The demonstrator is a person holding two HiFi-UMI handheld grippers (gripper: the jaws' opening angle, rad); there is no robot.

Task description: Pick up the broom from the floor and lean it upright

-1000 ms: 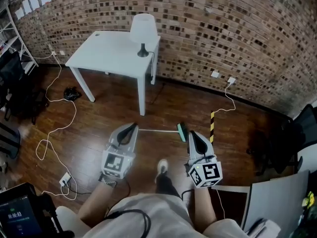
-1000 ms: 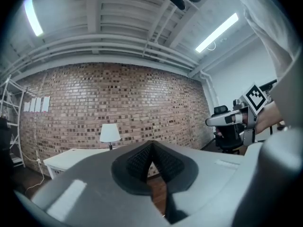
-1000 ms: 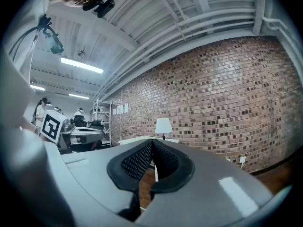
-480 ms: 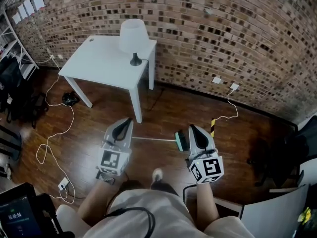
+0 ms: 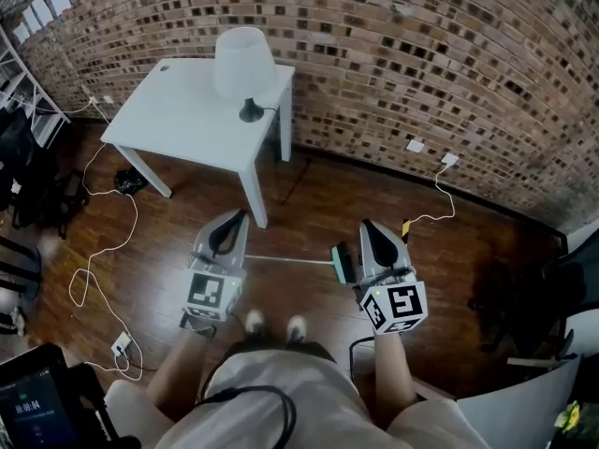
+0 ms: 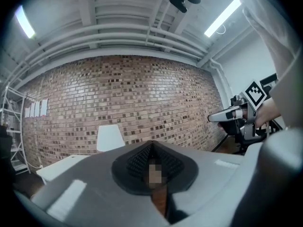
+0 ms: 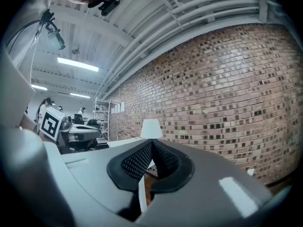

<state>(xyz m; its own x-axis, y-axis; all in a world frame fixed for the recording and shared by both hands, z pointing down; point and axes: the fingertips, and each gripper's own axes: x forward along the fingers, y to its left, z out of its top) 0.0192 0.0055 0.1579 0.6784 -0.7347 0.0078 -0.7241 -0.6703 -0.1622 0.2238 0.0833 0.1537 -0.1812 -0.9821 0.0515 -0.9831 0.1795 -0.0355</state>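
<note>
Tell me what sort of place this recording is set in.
Probably an indoor workroom or office-style studio. A bare brick wall runs along the back, a plain white table with a lamp on it stands against the wall, and power cables trail across the wooden floor.

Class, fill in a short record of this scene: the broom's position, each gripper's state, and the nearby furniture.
Broom: lying flat on the wooden floor, not yet picked up
Left gripper: jaws shut, empty, apart from the broom
Right gripper: jaws shut, empty, apart from the broom
Furniture: white table with a lamp on it, by the brick wall
</note>
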